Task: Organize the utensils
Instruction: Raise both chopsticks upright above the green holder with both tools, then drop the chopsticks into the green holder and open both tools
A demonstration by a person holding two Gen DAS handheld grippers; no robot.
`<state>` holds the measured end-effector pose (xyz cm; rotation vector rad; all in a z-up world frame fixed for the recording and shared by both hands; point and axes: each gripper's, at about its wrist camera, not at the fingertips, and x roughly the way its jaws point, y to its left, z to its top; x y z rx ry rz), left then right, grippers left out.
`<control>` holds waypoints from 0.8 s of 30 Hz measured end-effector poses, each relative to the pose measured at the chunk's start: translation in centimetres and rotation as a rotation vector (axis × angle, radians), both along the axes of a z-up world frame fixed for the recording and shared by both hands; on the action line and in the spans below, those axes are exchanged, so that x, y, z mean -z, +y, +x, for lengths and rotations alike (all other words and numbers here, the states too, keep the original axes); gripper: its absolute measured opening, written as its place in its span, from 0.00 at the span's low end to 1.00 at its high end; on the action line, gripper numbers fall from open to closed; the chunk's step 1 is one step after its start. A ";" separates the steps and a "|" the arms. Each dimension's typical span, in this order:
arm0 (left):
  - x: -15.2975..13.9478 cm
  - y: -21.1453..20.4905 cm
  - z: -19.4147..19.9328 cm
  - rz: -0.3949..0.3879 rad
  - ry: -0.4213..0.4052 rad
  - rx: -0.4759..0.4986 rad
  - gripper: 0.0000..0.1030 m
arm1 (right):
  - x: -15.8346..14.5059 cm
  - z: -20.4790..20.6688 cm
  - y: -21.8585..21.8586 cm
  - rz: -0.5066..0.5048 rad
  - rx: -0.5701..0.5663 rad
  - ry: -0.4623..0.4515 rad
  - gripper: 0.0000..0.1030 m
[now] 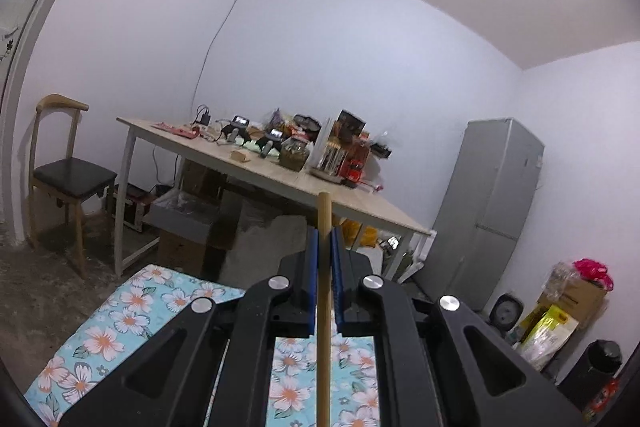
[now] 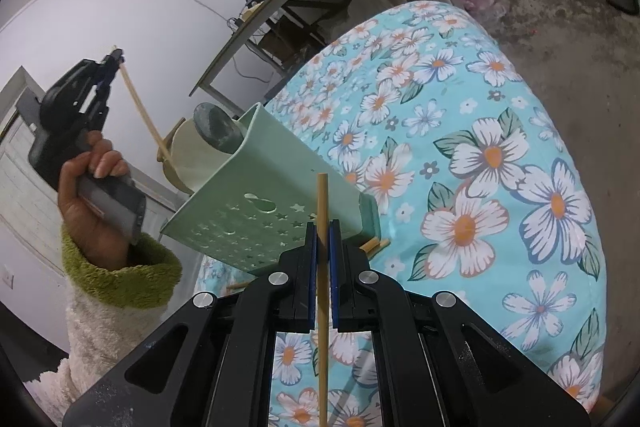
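1. A floral cloth (image 2: 480,131) covers the work surface; the floor (image 2: 560,11) beyond it is bare grey. A wooden table (image 1: 280,179) cluttered with jars and boxes stands by white walls, with a chair (image 1: 64,175) to one side and a grey fridge (image 1: 496,203) to the other.
2. The left hand (image 2: 92,195), in a fuzzy sleeve (image 2: 120,279), holds the left gripper (image 1: 325,239) raised beside a green holder (image 2: 272,195), aimed about level across the room. The right gripper (image 2: 322,231) tilts down over the cloth, just before the holder.
3. Both grippers are clamped on chopsticks. The left chopstick (image 1: 324,267) runs lengthwise between the pads, tip forward; seen from the right, it slants down toward the holder's mouth. The right chopstick (image 2: 322,259) likewise runs along its fingers, tip overlapping the holder's perforated wall. The holder lies tilted, mouth toward the left hand.
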<state>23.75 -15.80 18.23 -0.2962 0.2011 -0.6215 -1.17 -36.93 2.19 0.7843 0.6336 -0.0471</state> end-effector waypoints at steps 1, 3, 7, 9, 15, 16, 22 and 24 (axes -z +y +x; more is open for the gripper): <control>0.3 -0.1 0.0 0.010 0.004 0.003 0.06 | 0.0 0.0 0.0 0.001 0.001 0.000 0.04; 1.2 -0.2 0.1 0.036 0.014 0.009 0.06 | 0.1 0.0 -0.1 0.003 0.003 0.002 0.04; 2.5 0.1 0.0 0.070 0.038 0.016 0.06 | 0.2 -0.2 -0.2 0.006 0.006 0.004 0.04; 2.9 0.4 -0.3 0.076 0.047 0.023 0.06 | 0.2 -0.3 -0.2 0.005 0.008 0.003 0.04; 3.4 2.0 -1.8 0.083 0.067 0.047 0.17 | -0.7 -0.8 -0.3 -0.010 0.016 -0.008 0.04; 3.4 2.5 -2.2 0.079 0.067 0.049 0.25 | -1.0 -0.9 -0.2 -0.017 0.017 -0.012 0.04; 3.0 5.3 -5.3 0.076 0.037 0.051 0.54 | -3.6 -1.5 0.3 -0.062 0.015 -0.063 0.04; 3.2 6.6 -6.3 0.079 0.043 0.048 0.59 | -5.2 -1.9 0.7 -0.089 0.012 -0.101 0.04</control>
